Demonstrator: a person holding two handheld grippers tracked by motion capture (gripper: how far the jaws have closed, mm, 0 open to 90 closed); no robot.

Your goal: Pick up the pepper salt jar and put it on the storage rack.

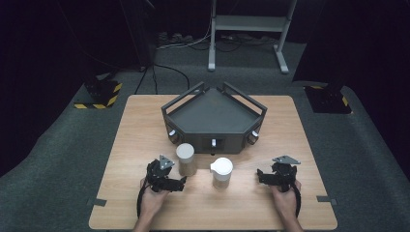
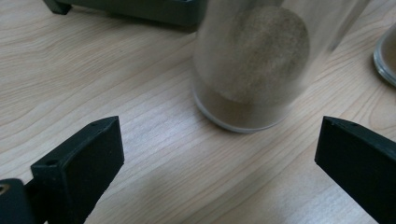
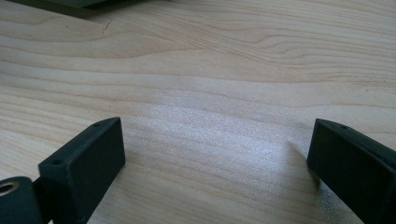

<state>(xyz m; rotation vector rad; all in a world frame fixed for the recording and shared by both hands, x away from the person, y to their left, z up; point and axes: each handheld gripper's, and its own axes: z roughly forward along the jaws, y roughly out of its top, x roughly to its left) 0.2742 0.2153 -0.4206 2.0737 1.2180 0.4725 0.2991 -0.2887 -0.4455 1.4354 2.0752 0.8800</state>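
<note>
Two clear jars with brown powder stand on the wooden table (image 1: 145,130). The left jar (image 1: 185,159) has a flat white lid. The right jar (image 1: 221,172) has a white lid with a spout. My left gripper (image 1: 181,182) is open, just left of the left jar. In the left gripper view that jar (image 2: 250,65) stands a short way ahead of the wide-apart jaws, and the other jar's edge (image 2: 385,56) shows at the right. My right gripper (image 1: 261,176) is open, some way right of the spouted jar, with bare wood (image 3: 215,135) between its jaws.
A dark grey five-sided tray (image 1: 212,118) with raised rails and small knobs on its front stands at the middle of the table, right behind the jars. A white metal stand (image 1: 249,29) and cables lie on the floor beyond the table.
</note>
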